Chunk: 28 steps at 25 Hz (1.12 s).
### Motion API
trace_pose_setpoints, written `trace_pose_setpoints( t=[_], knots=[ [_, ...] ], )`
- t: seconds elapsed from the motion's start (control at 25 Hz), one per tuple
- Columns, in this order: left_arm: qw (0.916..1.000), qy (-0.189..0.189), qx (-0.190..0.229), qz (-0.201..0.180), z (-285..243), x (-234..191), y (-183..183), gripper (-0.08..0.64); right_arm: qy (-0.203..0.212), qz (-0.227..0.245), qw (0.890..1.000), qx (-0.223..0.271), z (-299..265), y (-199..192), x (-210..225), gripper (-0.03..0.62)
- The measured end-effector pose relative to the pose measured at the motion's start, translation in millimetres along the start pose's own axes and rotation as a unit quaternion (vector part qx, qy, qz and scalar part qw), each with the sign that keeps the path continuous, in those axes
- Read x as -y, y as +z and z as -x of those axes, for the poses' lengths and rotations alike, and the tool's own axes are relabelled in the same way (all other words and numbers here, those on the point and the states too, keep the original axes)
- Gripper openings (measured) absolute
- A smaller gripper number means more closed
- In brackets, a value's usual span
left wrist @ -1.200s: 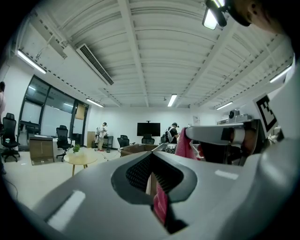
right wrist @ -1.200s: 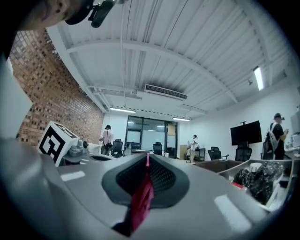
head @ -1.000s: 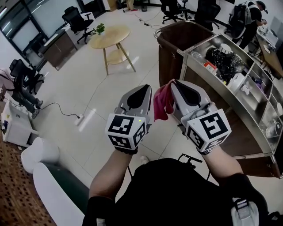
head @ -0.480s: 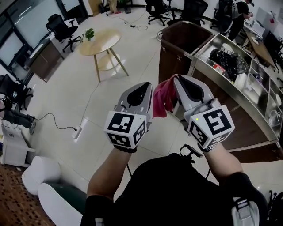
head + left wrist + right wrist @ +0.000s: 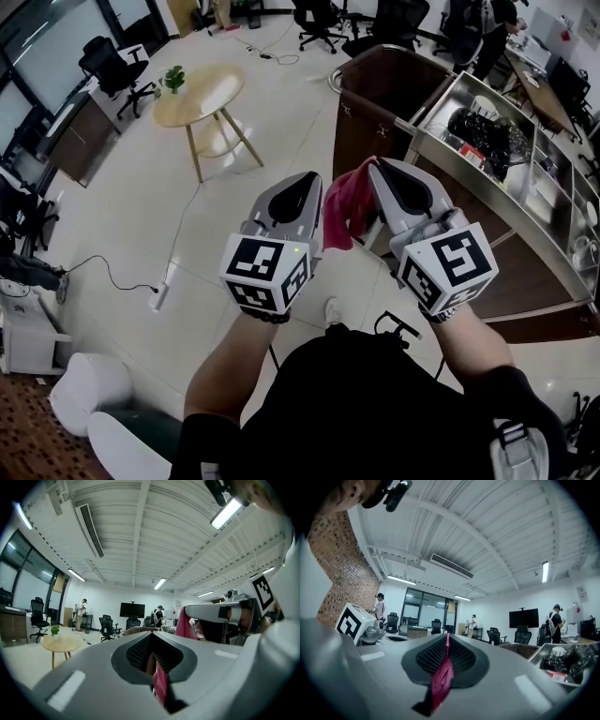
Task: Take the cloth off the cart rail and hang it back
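Two grippers share the pink cloth [image 5: 345, 208]. The left gripper [image 5: 300, 184] has its jaws closed on one edge and the right gripper [image 5: 381, 169] has its jaws closed on another edge. The cloth therefore hangs bunched between them in the air, in front of the person's chest. It touches no part of the cart, so I judge the first half of the task as done. Hanging it back on the rail is what remains, and for this the cloth must first be brought to the cart. Just beyond the grippers, to the right, stands the steel cart [image 5: 469, 208]. The brown bag [image 5: 370, 112] at its near end is open on top, but the inside is too dark to tell what it holds. The top tray behind the bag holds a black crumpled bundle [image 5: 480, 131]. The farther compartments hold white things [image 5: 539, 192] that I cannot name.
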<state>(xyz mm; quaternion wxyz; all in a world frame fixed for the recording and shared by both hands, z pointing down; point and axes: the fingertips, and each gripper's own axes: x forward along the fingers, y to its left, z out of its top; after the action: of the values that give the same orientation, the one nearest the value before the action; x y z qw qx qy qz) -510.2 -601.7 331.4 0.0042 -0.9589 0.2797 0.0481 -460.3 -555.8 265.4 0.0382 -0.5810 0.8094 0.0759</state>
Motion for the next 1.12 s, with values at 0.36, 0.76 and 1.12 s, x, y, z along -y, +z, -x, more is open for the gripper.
trace_pose_setpoints(
  t=[0.36,0.76,1.12],
  knots=[
    [0.9998,-0.018,-0.011,-0.006,-70.3,-28.5,7.7,0.002,-0.018,-0.015,1.0,-0.002,-44.8,-4.9,59.5,0.012],
    [0.9995,-0.025,-0.02,-0.007,-143.0,-66.6,1.3,0.002,-0.03,-0.029,0.999,-0.007,-96.5,-22.2,121.0,0.012],
    [0.9979,-0.058,-0.027,0.002,-181.2,-92.0,-11.1,0.002,-0.061,-0.032,0.997,-0.019,-129.1,-39.7,148.2,0.012]
  ],
)
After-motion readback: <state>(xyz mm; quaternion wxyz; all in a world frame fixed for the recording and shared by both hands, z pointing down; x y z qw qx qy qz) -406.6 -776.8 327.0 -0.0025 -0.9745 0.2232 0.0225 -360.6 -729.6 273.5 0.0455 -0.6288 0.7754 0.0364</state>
